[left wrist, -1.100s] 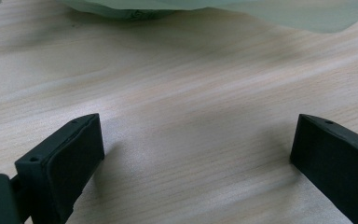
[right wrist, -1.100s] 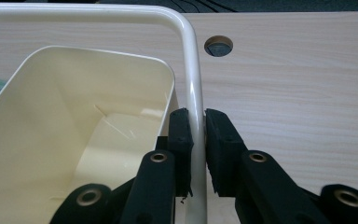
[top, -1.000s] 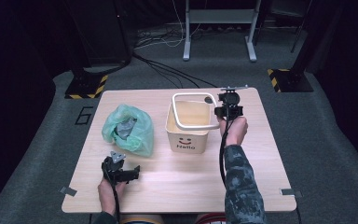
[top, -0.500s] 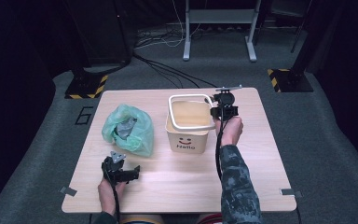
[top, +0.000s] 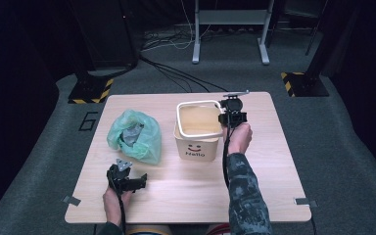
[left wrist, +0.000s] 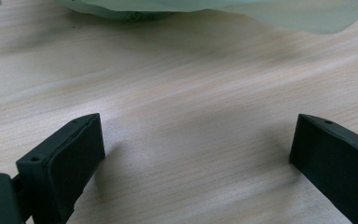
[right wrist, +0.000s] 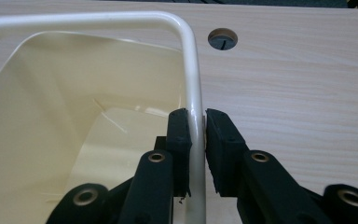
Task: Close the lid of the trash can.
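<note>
A cream bin (top: 196, 144) with a smiley face and "Hello" on its front stands mid-table. A white rim ring (top: 199, 104) lies along its top. My right gripper (top: 225, 117) is at the ring's right side. In the right gripper view the gripper (right wrist: 197, 116) is shut on the ring (right wrist: 189, 56), one pad on each side of it. A green plastic bag (top: 136, 134) with something grey inside lies left of the bin. My left gripper (top: 127, 175) rests low near the front edge, just short of the bag (left wrist: 214, 9). Its jaws (left wrist: 198, 135) stand wide open over bare wood.
The wooden table (top: 274, 161) has a round cable hole (right wrist: 223, 38) beyond the bin. Tape tabs mark the front corners. On the dark floor behind are cables, a metal stand (top: 230, 29) and hazard-striped bases.
My right gripper has shifted slightly to the left with the white ring in it. The left gripper has stayed where it was.
</note>
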Action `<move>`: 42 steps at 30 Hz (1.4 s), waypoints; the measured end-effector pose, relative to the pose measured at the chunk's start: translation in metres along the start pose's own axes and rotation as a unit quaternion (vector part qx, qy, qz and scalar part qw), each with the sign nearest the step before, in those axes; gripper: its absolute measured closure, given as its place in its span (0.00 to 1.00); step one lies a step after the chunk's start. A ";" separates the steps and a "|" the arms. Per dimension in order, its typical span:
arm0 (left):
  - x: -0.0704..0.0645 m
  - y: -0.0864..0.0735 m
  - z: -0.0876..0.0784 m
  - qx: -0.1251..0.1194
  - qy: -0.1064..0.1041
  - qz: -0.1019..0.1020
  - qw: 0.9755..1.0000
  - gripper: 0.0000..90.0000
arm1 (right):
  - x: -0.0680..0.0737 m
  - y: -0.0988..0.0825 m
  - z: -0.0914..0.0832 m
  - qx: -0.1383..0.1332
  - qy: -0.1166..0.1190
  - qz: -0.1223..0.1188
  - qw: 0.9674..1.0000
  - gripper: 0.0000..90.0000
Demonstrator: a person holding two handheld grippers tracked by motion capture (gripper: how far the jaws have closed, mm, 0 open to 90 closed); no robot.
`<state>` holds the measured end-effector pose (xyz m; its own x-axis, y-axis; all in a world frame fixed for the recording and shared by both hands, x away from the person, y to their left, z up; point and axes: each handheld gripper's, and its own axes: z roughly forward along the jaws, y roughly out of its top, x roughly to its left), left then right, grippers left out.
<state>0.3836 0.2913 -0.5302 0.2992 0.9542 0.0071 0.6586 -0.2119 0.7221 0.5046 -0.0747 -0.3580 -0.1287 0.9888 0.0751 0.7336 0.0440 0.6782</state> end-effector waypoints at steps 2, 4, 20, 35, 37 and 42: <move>0.000 0.000 0.000 0.000 0.000 0.000 1.000 0.03 | 0.001 -0.001 0.001 0.001 0.001 0.001 1.000 0.88; 0.000 0.000 0.000 0.000 0.001 0.001 1.000 0.03 | 0.001 -0.003 0.003 0.003 -0.002 0.000 1.000 0.88; -0.005 -0.001 -0.002 -0.007 0.009 0.020 1.000 0.03 | -0.002 -0.013 0.006 0.002 0.022 0.003 1.000 0.78; -0.044 0.033 -0.072 -0.109 -0.051 0.049 0.992 0.17 | -0.004 -0.012 0.007 -0.003 0.029 0.009 1.000 0.86; -0.047 0.052 -0.079 -0.120 -0.089 0.023 0.988 0.17 | -0.005 -0.012 0.007 -0.003 0.032 0.012 0.999 0.86; -0.059 0.094 -0.080 -0.114 -0.110 0.022 0.987 0.18 | -0.005 -0.012 0.007 -0.003 0.030 0.012 0.999 0.86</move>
<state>0.3728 0.2319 -0.4072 0.4837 0.8705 -0.0905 0.4771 -0.1755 0.8612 0.5010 -0.0790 -0.3711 -0.1520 0.9792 0.1347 0.7322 0.0200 0.6808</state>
